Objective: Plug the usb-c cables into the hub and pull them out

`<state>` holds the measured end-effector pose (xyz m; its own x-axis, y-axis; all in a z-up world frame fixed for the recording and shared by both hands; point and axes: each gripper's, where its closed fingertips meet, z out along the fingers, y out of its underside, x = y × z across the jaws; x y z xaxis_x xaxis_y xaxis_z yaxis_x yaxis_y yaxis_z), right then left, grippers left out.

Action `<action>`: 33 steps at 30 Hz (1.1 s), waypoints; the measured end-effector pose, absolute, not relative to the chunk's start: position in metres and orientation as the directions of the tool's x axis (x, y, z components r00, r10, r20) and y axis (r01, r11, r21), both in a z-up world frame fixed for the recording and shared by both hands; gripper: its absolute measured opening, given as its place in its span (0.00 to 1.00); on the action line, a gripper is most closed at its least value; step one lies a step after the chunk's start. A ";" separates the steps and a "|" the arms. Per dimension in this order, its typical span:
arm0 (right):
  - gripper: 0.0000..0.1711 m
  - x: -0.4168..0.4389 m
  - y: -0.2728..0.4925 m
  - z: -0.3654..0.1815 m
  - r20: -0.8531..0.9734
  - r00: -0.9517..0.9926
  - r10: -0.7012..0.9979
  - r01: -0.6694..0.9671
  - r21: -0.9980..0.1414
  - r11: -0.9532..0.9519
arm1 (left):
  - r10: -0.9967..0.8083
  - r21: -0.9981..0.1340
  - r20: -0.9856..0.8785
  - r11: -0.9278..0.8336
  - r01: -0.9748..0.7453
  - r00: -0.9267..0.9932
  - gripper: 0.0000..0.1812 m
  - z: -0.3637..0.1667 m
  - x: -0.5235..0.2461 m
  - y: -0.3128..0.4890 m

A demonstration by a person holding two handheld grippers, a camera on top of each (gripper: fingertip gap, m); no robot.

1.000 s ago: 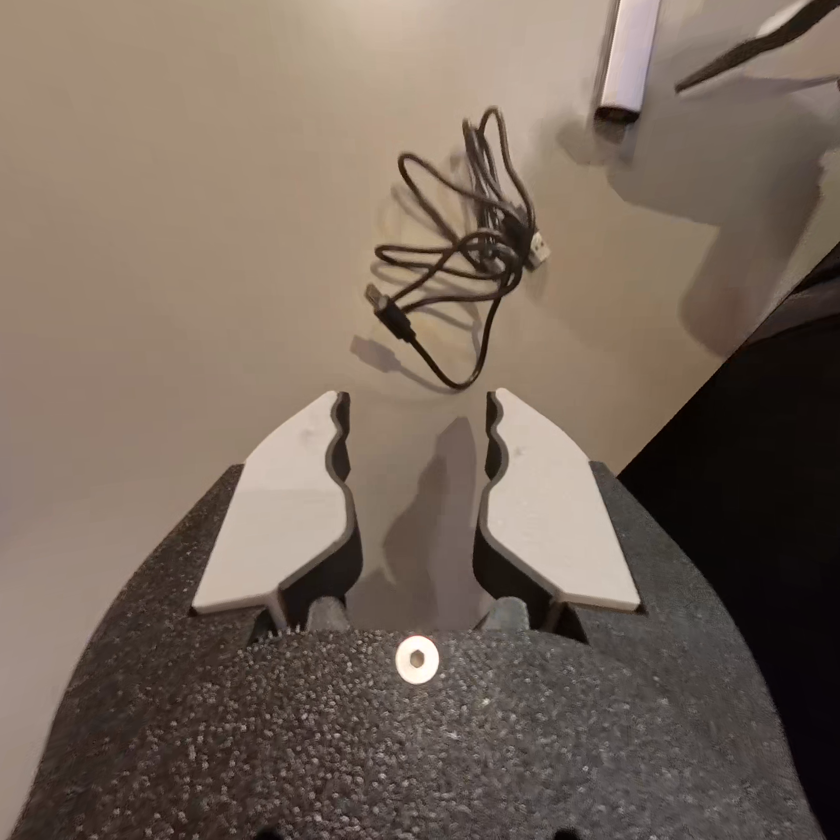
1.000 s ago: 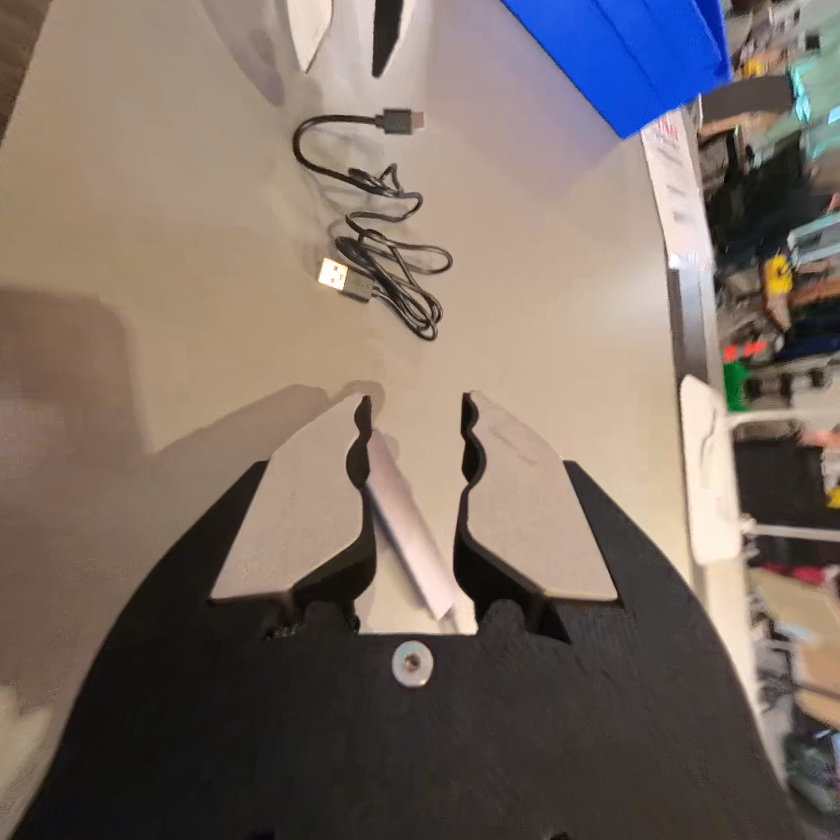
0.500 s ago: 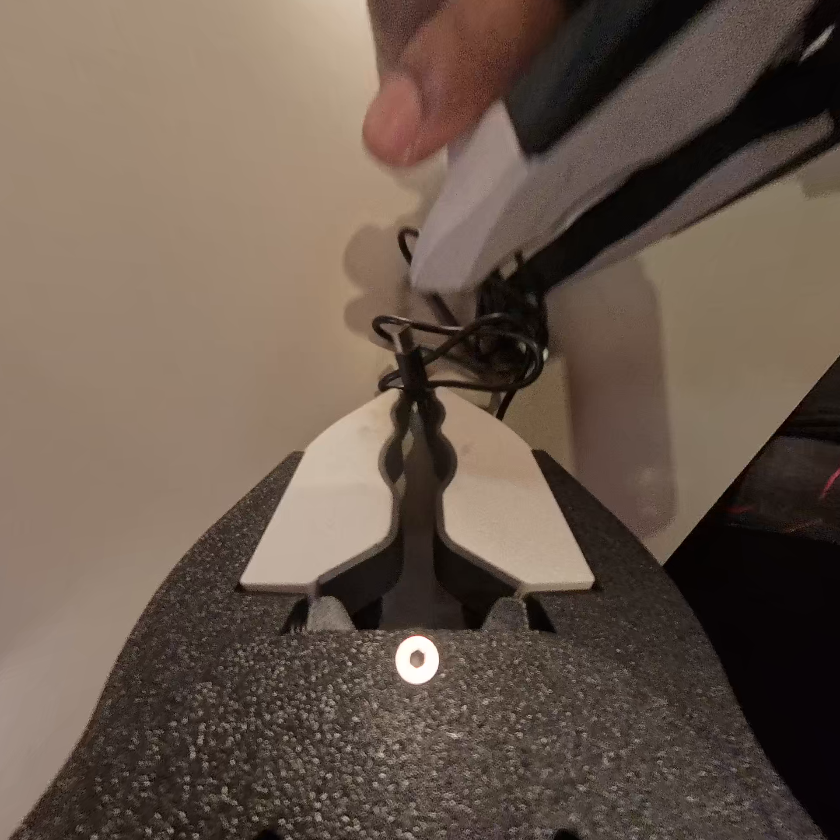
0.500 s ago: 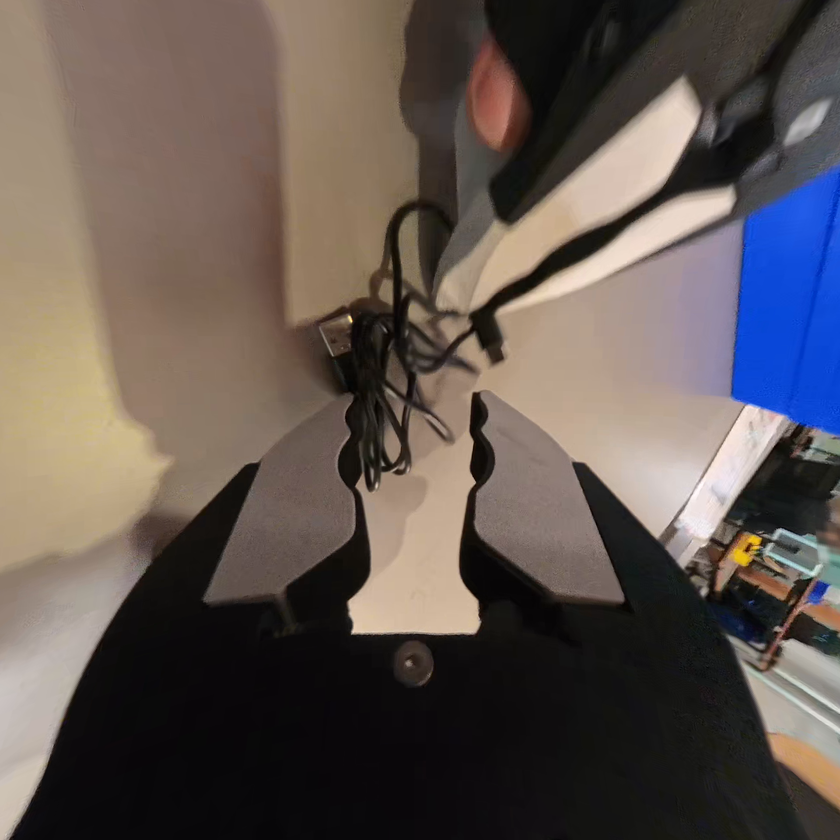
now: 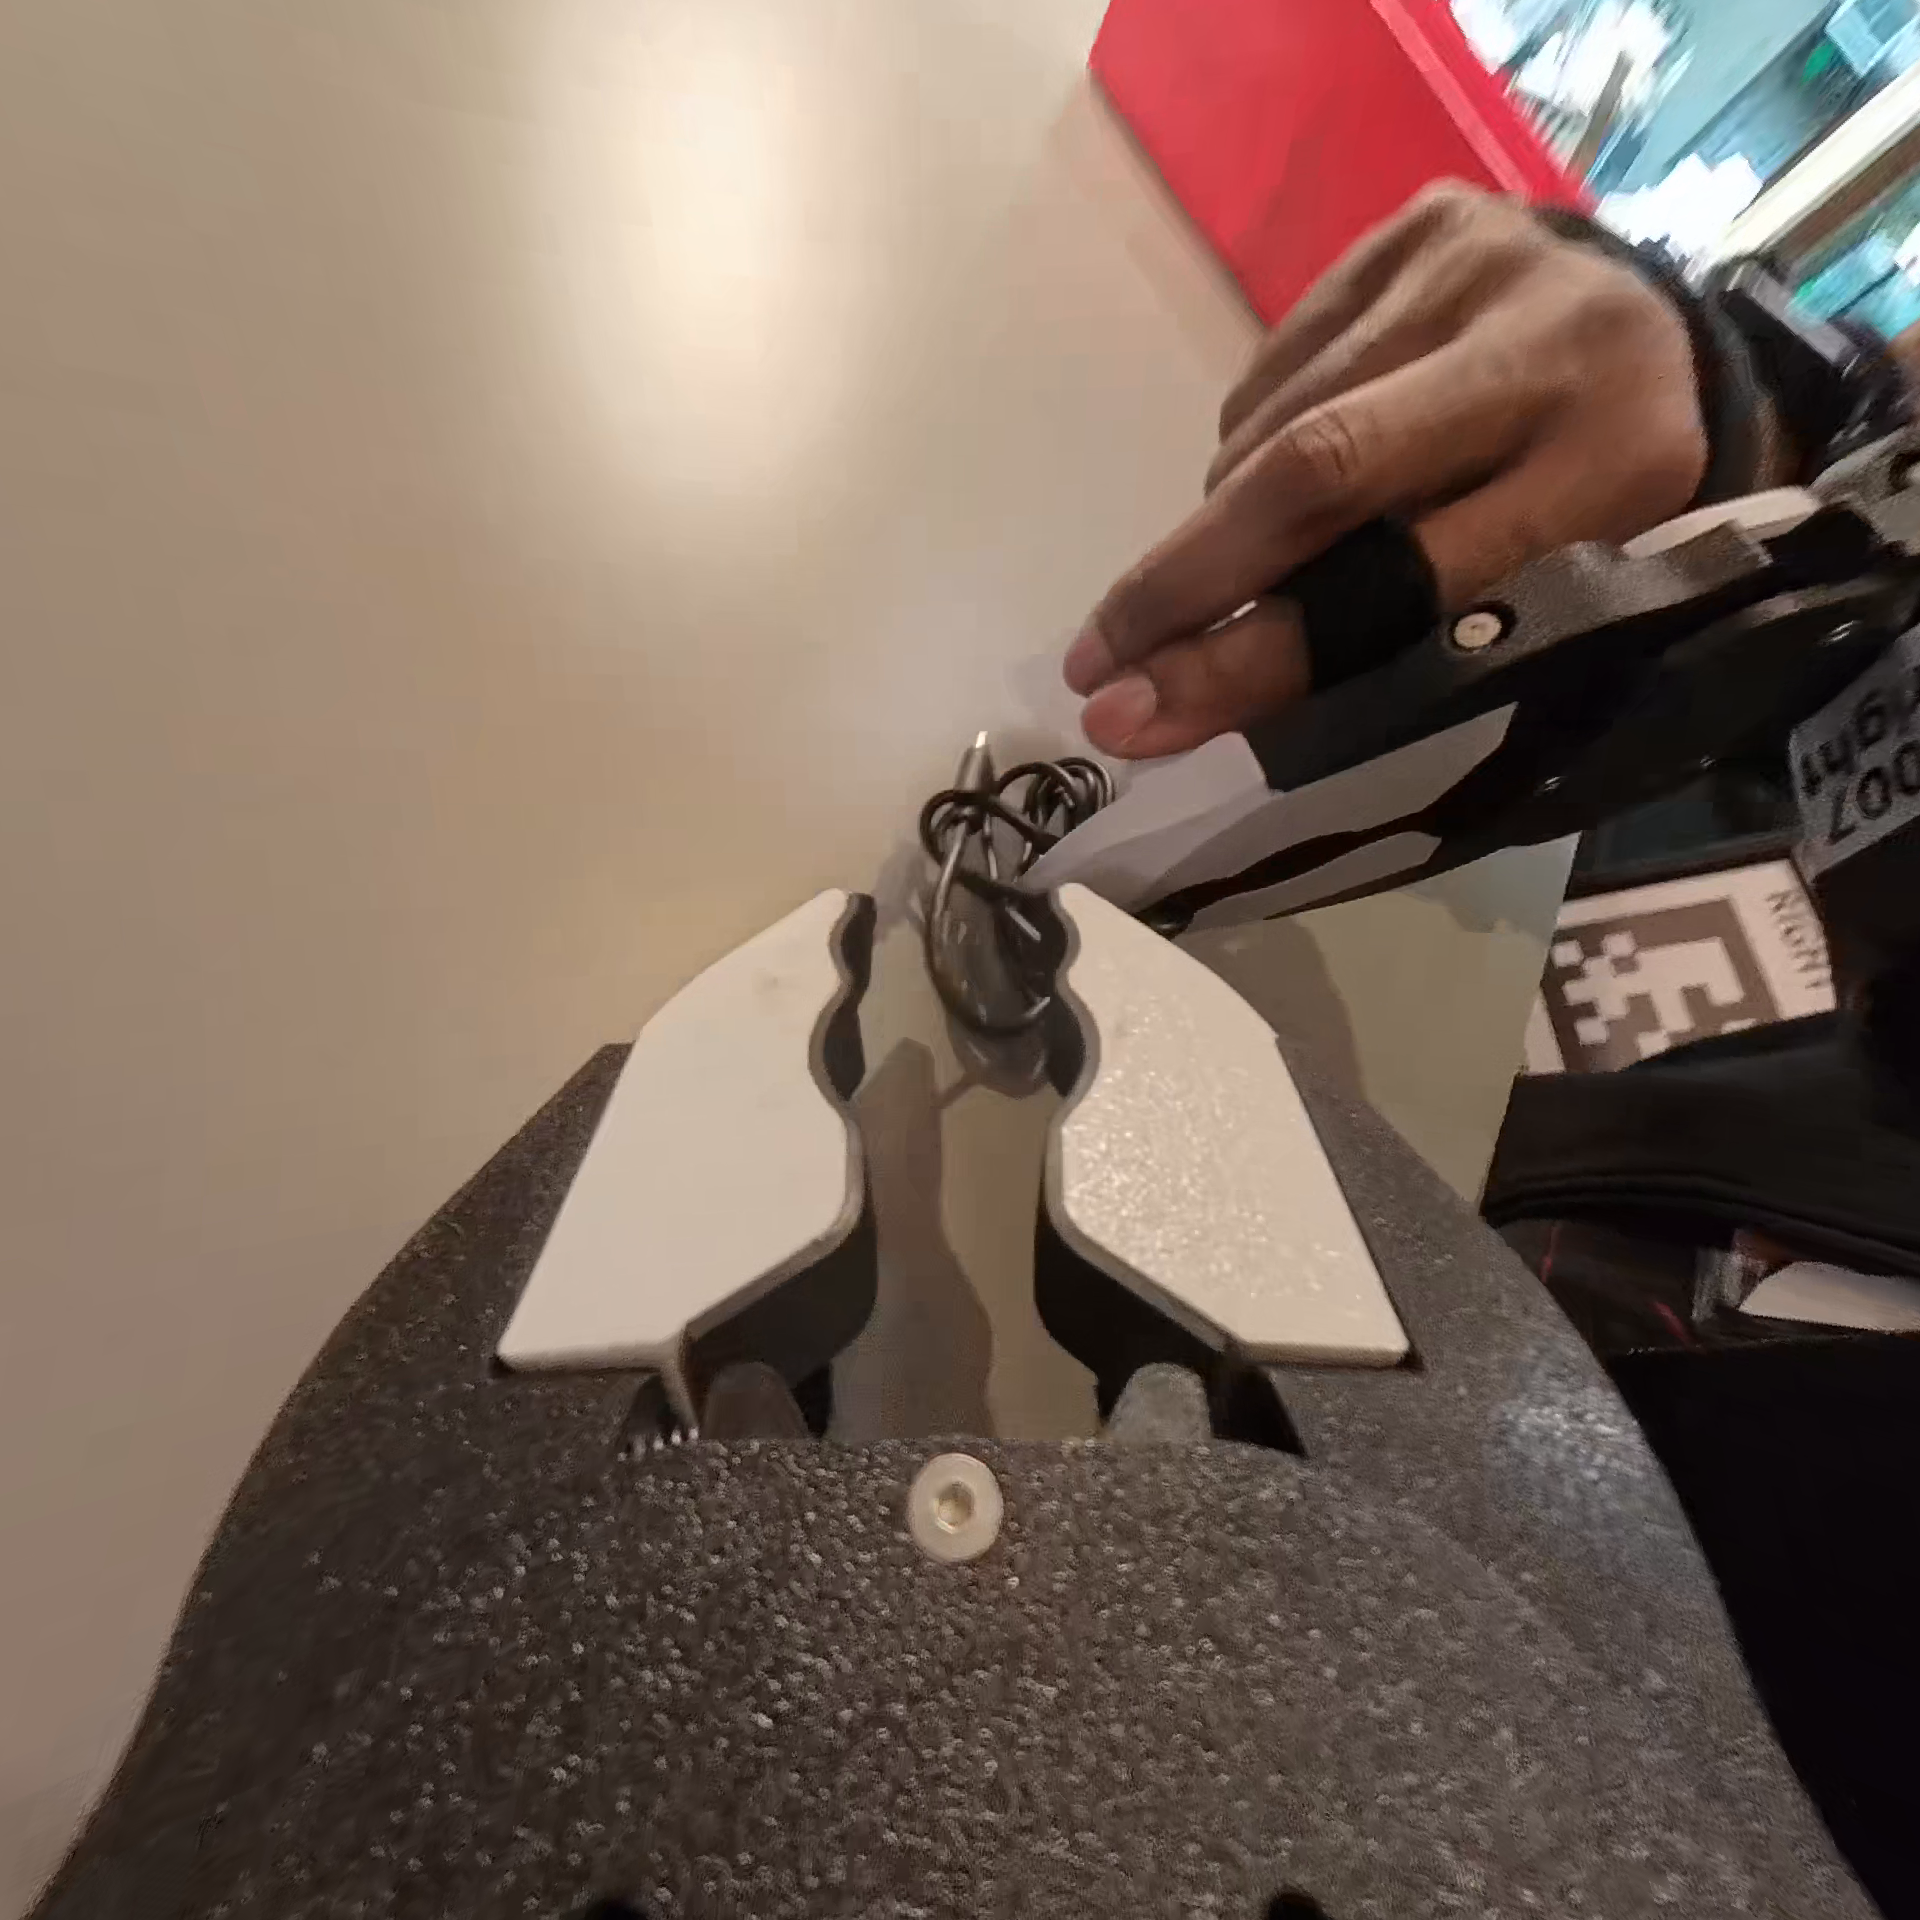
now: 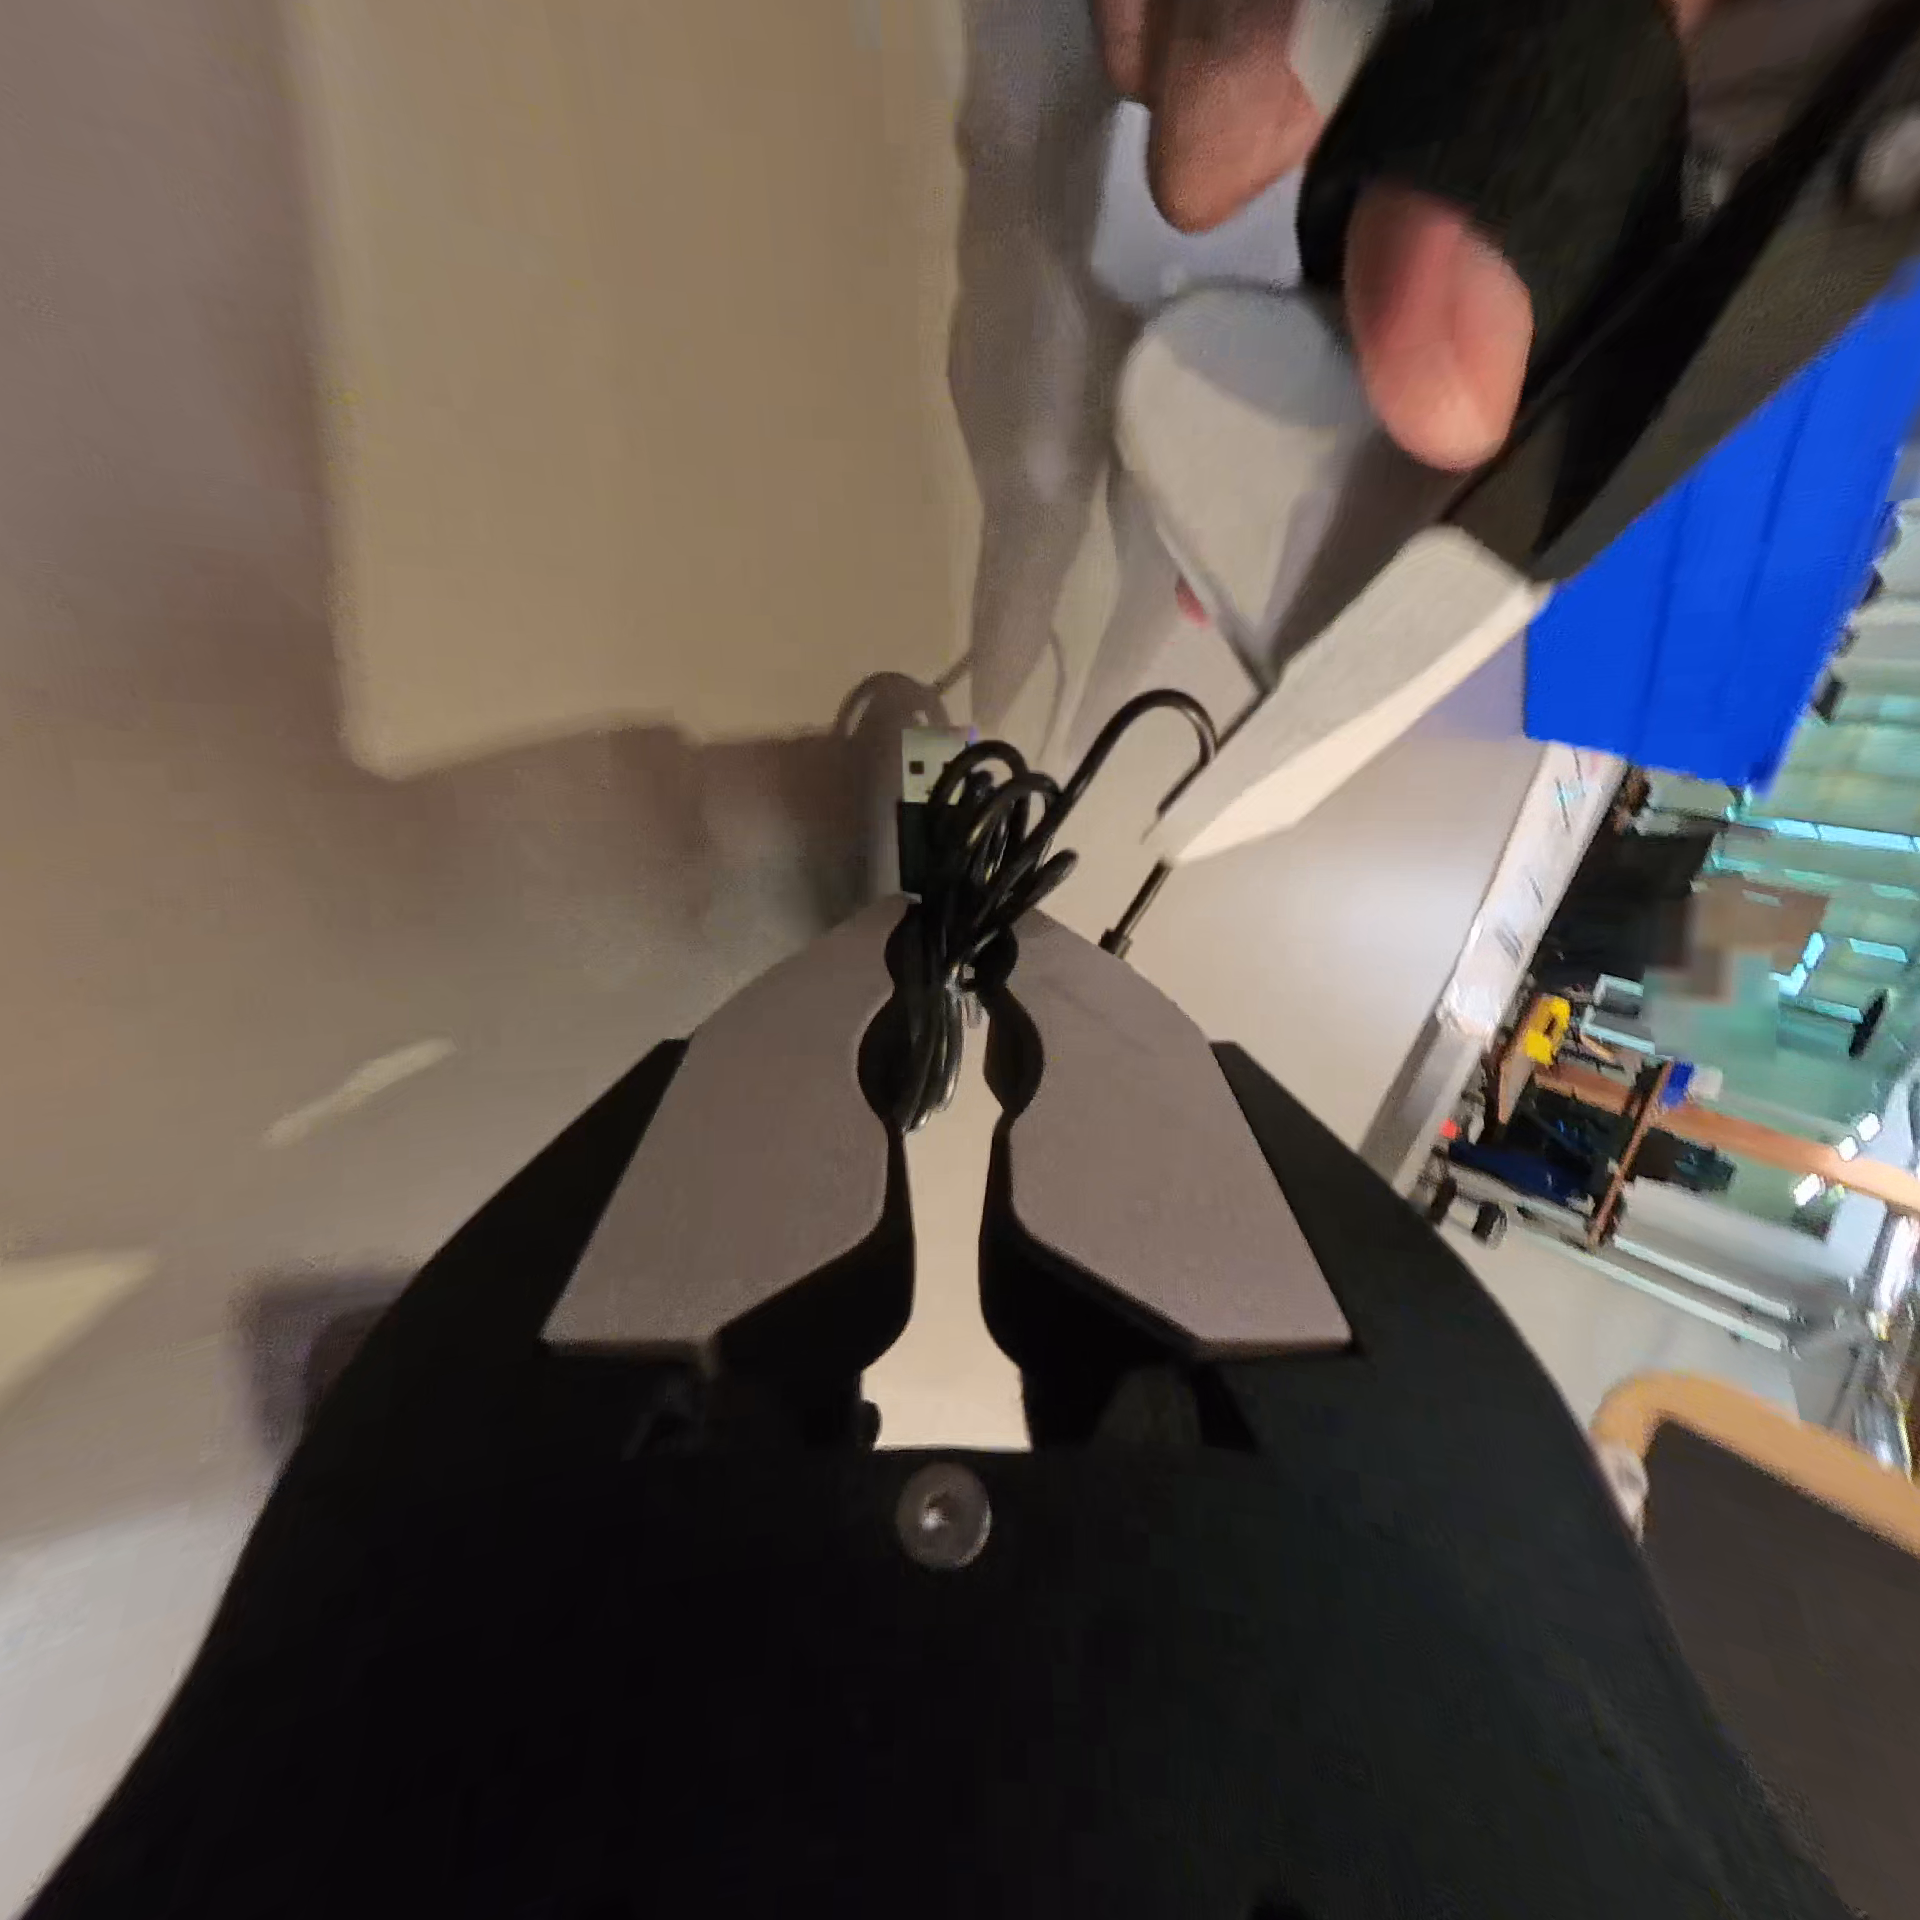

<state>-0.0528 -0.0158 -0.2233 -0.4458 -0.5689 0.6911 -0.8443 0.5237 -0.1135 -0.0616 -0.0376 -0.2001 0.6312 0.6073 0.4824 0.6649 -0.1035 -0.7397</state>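
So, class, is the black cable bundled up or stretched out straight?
Bundled: the cable forms tangled loops, pinched between the fingers of the right gripper.

- A beige table [image 5: 436,499] with a smooth matte top is seen in both wrist views.
- A tangled black cable [image 5: 987,935] is seen over the top; whether it rests there or is lifted cannot be told.
- A red flat object [image 5: 1299,135] is noted at the far edge in the left wrist view.
- A blue object [image 6: 1714,582] is noted beyond the cable in the right wrist view.
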 end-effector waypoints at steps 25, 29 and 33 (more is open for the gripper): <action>0.15 -0.151 0.465 -0.127 0.718 -0.570 0.398 0.226 -0.329 0.917 | 0.482 -0.902 0.232 -0.219 0.372 0.845 0.12 -0.166 -0.073 0.074; 0.21 -0.135 0.464 -0.139 0.660 -0.633 0.405 0.215 -0.352 0.911 | 0.487 -0.864 0.201 -0.321 0.388 0.850 0.13 -0.178 -0.062 0.076; 0.19 -0.116 0.434 -0.124 0.594 -0.668 0.449 0.144 -0.488 0.861 | 0.517 -0.814 0.211 -0.377 0.442 0.829 0.18 -0.194 -0.051 0.078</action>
<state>-0.1164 0.4335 -0.1237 -0.6678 0.4486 0.5940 0.1440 0.8608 -0.4882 -0.0508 0.0776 -0.1937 0.8294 0.5171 0.2115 0.4424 -0.3767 -0.8139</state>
